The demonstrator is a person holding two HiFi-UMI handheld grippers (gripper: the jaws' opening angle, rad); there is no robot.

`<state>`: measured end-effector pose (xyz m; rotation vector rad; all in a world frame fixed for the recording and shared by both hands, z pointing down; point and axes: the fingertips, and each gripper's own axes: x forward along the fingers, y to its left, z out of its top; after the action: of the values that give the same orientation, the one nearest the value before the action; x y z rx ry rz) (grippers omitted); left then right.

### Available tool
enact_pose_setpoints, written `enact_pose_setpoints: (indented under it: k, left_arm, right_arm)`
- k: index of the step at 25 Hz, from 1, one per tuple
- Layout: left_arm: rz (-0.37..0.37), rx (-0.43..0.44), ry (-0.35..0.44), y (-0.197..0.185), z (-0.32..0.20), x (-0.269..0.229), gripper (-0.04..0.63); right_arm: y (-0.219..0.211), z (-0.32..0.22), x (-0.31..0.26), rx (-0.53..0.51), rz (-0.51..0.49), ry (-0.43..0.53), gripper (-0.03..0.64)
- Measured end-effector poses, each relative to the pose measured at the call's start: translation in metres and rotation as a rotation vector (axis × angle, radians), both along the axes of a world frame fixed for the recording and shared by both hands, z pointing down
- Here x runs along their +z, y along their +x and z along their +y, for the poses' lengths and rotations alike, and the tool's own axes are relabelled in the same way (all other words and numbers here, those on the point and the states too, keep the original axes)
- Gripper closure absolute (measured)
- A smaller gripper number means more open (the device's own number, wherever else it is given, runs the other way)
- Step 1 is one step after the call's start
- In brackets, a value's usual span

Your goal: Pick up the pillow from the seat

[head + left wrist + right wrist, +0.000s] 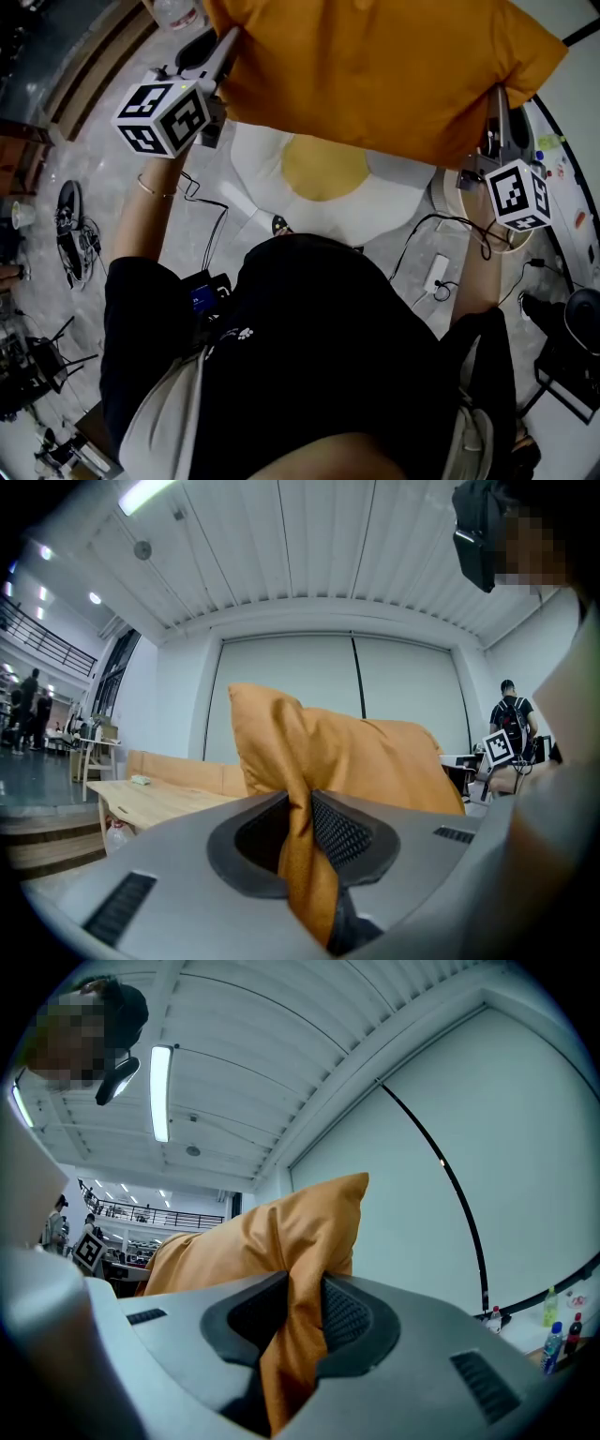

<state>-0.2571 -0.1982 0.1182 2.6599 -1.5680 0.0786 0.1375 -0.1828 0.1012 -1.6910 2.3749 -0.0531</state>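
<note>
Now aloft: orange pillow pinched at both ends

The orange pillow (pixel 375 66) hangs in the air in front of the person, stretched sideways between the two tools and well clear of the seat (pixel 398 197) below it. The seat is a white round cushion with a yellow centre (pixel 323 169), and nothing of the pillow touches it.

The left gripper (pixel 302 822) has its jaws pressed in on one corner of the pillow. A fold of orange cloth is squeezed between the ribbed pads and bunches out beneath them. The right gripper (pixel 300 1312) grips the opposite corner in the same way, its pads closed tight on a gathered fold of the fabric. Both tools point roughly level, and each one's marker cube, left (pixel 167 114) and right (pixel 520 192), sits just behind its jaws in the head view.

Below the cubes the person's bare forearms reach up, with a thin bracelet (pixel 155 190) on the left wrist, and a black top (pixel 319 356) fills the lower middle of the head view. On the pale floor beside the seat lie black cables (pixel 417 239) and a white adapter (pixel 437 274). A light wooden table (pixel 159 803) stands beyond the pillow in the left gripper view
</note>
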Motion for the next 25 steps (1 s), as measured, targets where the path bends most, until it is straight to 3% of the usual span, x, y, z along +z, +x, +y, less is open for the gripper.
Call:
enact_pose_setpoints:
  k: [7,25]
  left_arm:
    - [0.003,0.005,0.006,0.011,0.020,-0.001,0.518]
    - [0.016,0.031,0.012,0.019,0.021,-0.001,0.518]
  right_arm:
    - [0.011,0.025,-0.004,0.006,-0.001,0.011,0.515]
    - [0.020,0.033,0.001,0.034,-0.011,-0.017,0.515]
